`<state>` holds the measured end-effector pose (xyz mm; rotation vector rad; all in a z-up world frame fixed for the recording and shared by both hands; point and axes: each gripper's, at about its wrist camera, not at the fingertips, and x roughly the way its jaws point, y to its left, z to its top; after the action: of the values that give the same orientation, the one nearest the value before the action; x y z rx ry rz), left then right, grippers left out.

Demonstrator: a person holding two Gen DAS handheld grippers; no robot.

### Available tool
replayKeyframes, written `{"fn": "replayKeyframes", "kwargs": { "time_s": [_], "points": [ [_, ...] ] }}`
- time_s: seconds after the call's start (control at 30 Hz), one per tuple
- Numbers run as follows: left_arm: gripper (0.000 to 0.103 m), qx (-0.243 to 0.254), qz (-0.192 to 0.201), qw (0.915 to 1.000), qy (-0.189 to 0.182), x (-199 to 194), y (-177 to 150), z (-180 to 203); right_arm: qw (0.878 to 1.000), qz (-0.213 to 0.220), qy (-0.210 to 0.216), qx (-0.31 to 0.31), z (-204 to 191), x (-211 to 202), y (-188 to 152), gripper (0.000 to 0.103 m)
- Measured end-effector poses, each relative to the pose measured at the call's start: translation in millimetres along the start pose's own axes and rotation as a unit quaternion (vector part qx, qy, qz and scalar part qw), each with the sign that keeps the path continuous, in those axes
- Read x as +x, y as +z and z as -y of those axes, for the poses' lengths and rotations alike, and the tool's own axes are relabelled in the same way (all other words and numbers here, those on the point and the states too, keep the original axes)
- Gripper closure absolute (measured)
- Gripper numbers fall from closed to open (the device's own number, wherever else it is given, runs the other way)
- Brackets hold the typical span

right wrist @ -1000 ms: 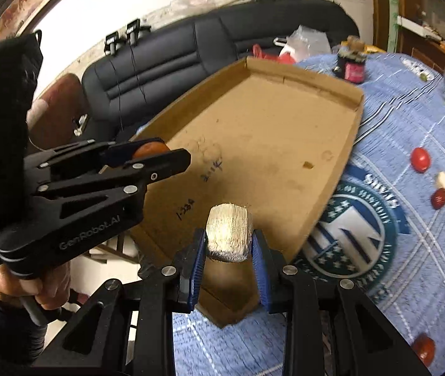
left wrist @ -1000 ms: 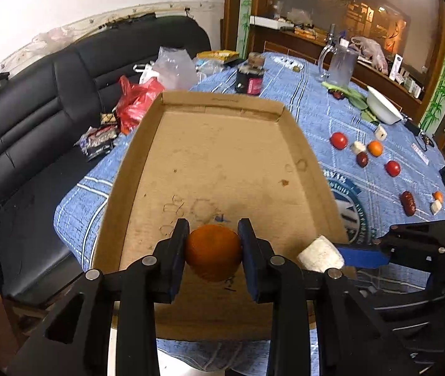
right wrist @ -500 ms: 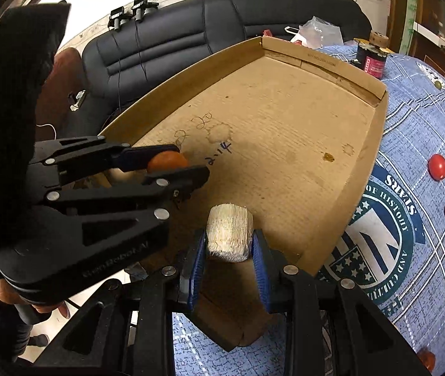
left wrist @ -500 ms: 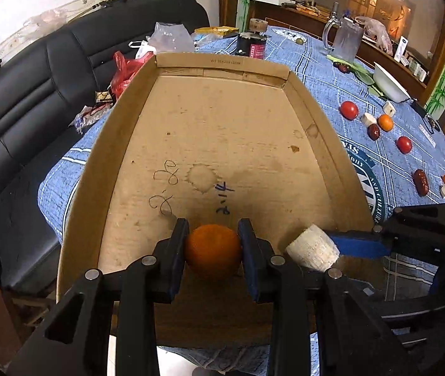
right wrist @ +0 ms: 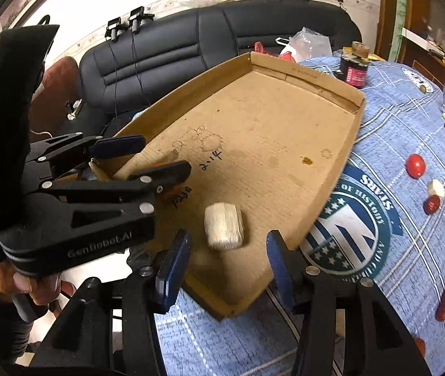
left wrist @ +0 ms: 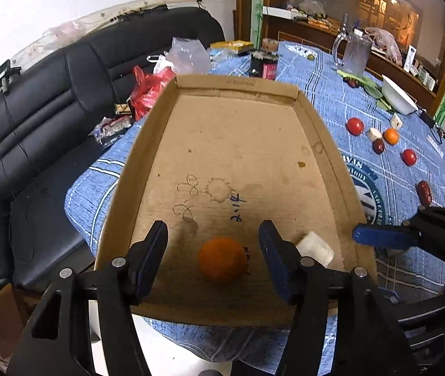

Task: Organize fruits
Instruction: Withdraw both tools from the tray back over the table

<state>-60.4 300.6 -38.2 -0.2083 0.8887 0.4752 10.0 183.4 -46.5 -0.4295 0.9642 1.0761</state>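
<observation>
Tray [left wrist: 322,131] sits center frame on desk [left wrist: 332,78]; orange [left wrist: 222,263] lower center inside, white chunk [left wrist: 315,249] right of it; loose fruits [left wrist: 355,126] on desk at right.

The tray [left wrist: 322,131] was plain brown cardboard, stained and pen-marked. In it lay an orange fruit [left wrist: 222,263] and a whitish piece [right wrist: 224,225]. The tablecloth [right wrist: 394,125] was blue with white lines and a teal-and-white emblem. The far sofa [left wrist: 50,119] was black.
</observation>
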Motion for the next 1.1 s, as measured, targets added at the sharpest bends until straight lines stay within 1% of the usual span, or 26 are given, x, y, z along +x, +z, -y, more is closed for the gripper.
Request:
{"fn": "replayKeyframes", "kwargs": {
  "time_s": [0.2,0.5,0.7,0.87,1.1],
  "points": [
    [0.043,0.012,0.014,0.9998,0.001,-14,2,12,1.0,0.021,-0.01,0.011,7,-27,-13,0.052],
    [0.043,0.03,0.016,0.9993,-0.017,-23,2,40,0.997,0.031,-0.035,0.062,45,-58,-50,0.052],
    [0.043,0.048,0.014,0.9976,-0.048,-27,1,70,0.991,0.037,-0.066,0.108,79,-84,-83,0.051],
    [0.043,0.072,0.011,0.9947,-0.072,-30,0,97,0.983,0.042,-0.095,0.151,107,-108,-116,0.051],
    [0.044,0.098,0.004,0.99,-0.101,-34,-6,131,0.973,0.054,-0.121,0.19,133,-134,-144,0.051]
  ]
}}
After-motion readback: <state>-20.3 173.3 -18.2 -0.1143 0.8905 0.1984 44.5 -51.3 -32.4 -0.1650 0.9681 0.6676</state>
